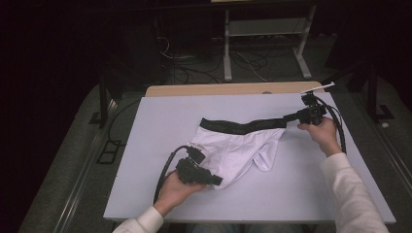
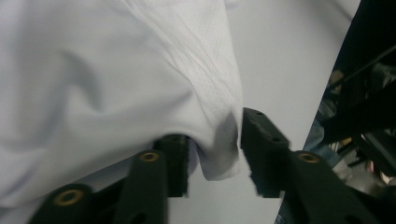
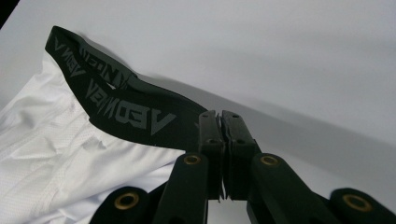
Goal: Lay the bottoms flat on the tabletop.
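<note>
Two grippers work white underwear mid-frame on the desk in the high view: left gripper at its lower hem, right gripper at the black waistband. Left gripper view: jaws apart, straddling a hem fold. Right gripper view: jaws pinched tight on the waistband's end.

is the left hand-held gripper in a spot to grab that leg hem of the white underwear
Probably yes. The left hand-held gripper is open with the leg hem of the white underwear hanging between its jaws, nothing in between. The right hand-held gripper is clamped on the black waistband, away from it.
</note>
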Available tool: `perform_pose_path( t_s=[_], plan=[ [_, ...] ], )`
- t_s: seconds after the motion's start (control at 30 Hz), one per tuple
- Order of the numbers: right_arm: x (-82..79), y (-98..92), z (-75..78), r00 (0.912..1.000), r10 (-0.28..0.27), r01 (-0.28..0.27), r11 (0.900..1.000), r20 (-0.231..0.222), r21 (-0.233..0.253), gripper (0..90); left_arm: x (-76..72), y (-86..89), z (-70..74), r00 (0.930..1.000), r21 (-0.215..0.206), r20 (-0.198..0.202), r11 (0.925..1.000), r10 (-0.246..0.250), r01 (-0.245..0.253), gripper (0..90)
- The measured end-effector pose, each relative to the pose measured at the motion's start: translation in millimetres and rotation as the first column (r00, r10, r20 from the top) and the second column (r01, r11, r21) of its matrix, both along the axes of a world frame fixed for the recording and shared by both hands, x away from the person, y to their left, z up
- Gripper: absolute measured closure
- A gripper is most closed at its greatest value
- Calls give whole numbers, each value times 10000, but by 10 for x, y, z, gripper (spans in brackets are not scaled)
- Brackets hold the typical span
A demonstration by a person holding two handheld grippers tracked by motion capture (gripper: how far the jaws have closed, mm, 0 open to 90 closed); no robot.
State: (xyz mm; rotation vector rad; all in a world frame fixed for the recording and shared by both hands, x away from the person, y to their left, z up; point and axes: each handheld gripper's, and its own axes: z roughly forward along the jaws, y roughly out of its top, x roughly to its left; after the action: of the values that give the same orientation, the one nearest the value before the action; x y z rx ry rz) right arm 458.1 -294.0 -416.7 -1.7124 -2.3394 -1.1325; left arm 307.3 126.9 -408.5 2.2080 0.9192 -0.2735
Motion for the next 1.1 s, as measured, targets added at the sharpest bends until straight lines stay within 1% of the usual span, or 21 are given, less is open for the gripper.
perform_pose_path(
  t_s=[0.03,0.1,0.17,0.2,0.27,0.37,0.4,0.47,0.5,0.53,0.6,0.67,0.7,0.8,0.83,0.9,0.93,1.0,1.03,1.07,1.1],
  plan=[
    [-1,-9,-6,10000,-17,17,10000,9,2,863,44,43,63,9996,-52,264,10000,82,-81,508],
    [-3,-29,-15,10000,-78,78,9999,10,86,863,117,106,141,9979,-243,575,9993,300,-287,477],
    [-7,-36,-16,9999,-104,104,9999,7,86,863,226,197,214,9950,-680,741,9958,667,-617,437],
    [-7,-34,-15,10000,-91,90,9999,35,85,863,286,245,243,9929,-987,825,9921,863,-780,419],
    [-7,-24,-9,9999,-73,72,9999,92,81,863,411,337,290,9874,-1396,1020,9845,1208,-1060,412],
    [-2,-8,-4,9999,-68,66,9999,132,92,863,612,449,322,9743,-1706,1348,9728,1804,-1565,406],
    [0,-3,-6,9999,-73,72,9999,136,100,863,681,476,322,9698,-1791,1389,9682,2007,-1747,402],
    [6,4,-17,9999,-47,45,9999,156,126,863,816,525,313,9600,-2009,1489,9579,2369,-2052,395],
    [9,9,-24,9999,-53,51,9999,140,130,863,883,543,302,9559,-2163,1462,9511,2547,-2203,395],
    [11,11,-29,9999,-57,56,9999,121,122,863,950,562,293,9527,-2188,1468,9480,2660,-2310,393],
    [17,13,-40,9999,-67,65,9999,144,141,863,1069,583,268,9418,-2236,1619,9405,2946,-2558,389],
    [25,17,-46,9998,-40,37,9998,179,177,863,1193,601,231,9339,-2274,1615,9329,3190,-2794,389],
    [29,20,-46,9998,-43,39,9998,197,188,863,1254,606,213,9299,-2239,1665,9310,3280,-2883,389],
    [42,21,-53,9997,-61,54,9996,255,269,863,1436,585,117,9246,-2218,1795,9295,3359,-2947,401],
    [49,21,-63,9996,-77,68,9994,267,331,863,1492,568,64,9205,-2242,1815,9260,3460,-3038,403],
    [66,26,-98,9997,-131,122,9990,225,421,863,1606,524,-57,9157,-2198,1683,9195,3648,-3259,409],
    [74,30,-119,9997,-152,142,9989,211,439,863,1669,496,-139,9145,-2050,1579,9183,3725,-3386,410],
    [87,42,-149,9998,-171,166,9988,112,454,863,1737,463,-256,9133,-1693,1521,9204,3777,-3524,410],
    [90,48,-155,9998,-154,150,9989,84,437,863,1764,448,-322,9109,-1505,1492,9193,3847,-3636,410],
    [92,50,-154,9999,-123,120,9991,74,404,863,1786,438,-383,9135,-1396,1358,9203,3835,-3655,425],
    [93,48,-150,9999,-109,106,9991,86,399,863,1806,429,-440,9201,-1395,1162,9234,3740,-3577,437]
  ],
)
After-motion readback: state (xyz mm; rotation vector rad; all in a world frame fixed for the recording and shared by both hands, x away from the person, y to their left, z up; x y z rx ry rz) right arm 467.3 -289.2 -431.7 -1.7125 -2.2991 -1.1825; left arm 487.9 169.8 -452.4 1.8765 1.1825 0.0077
